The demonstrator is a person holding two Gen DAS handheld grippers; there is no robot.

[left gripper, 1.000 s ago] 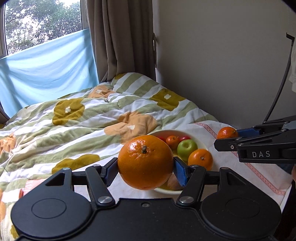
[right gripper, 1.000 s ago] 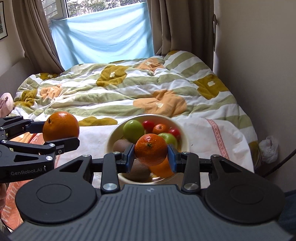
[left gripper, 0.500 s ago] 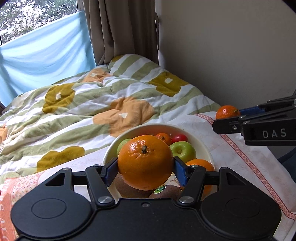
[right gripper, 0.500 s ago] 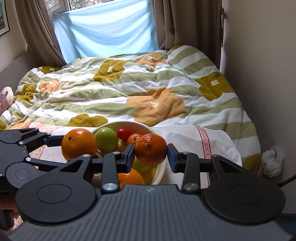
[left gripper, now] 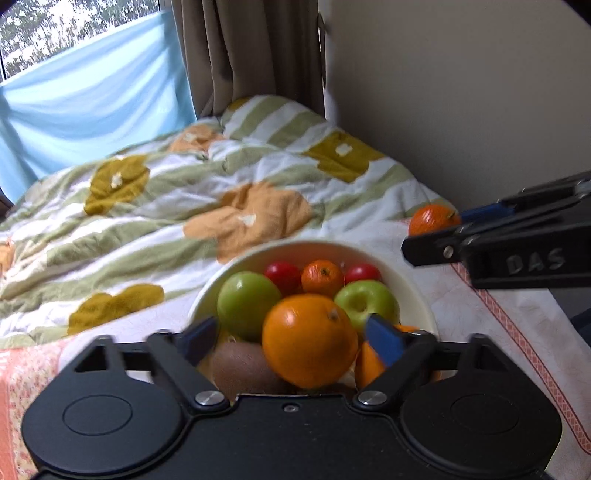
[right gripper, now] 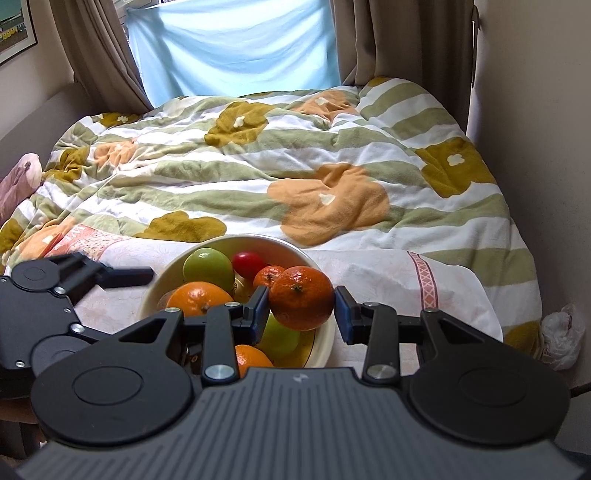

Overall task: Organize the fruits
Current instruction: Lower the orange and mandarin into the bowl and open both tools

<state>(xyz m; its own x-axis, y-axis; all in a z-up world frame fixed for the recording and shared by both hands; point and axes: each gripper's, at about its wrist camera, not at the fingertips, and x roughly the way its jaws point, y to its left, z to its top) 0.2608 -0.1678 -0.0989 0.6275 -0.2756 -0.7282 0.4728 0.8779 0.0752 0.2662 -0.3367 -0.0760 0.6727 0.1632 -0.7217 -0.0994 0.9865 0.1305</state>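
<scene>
While the orange [left gripper: 309, 340] is sitting on top of the fruit in the bowl [left gripper: 413, 291], my left gripper [left gripper: 291, 338] is standing wide, its jaws having just been opening; the orange is lying between the blue pads [left gripper: 384, 341] with a clear gap on the left side, while on the right I cannot tell whether the pad is touching it. It is resting against a kiwi [left gripper: 242, 363] and a green apple [left gripper: 248, 304], with a second green apple [left gripper: 365, 301] just behind it. Two red fruits and a small mandarin are lying at the bowl's far side.

My right gripper [right gripper: 301, 308] is clamping a tangerine [right gripper: 302, 297], narrow-set, both pads pressing its sides. It is holding this fruit above the bowl's right half, over a green apple and beside the small mandarin. In the right wrist view the orange [right gripper: 199, 298] is showing at the bowl's near left, with the left gripper's finger [right gripper: 125, 277] pointing towards the rim.

The bowl is standing on a white cloth [right gripper: 384, 273] with a pink patterned border, spread over a flowered quilt [right gripper: 258, 173] on a bed. Curtains [right gripper: 373, 33] and a blue sheet [right gripper: 236, 44] are hanging at the window behind.
</scene>
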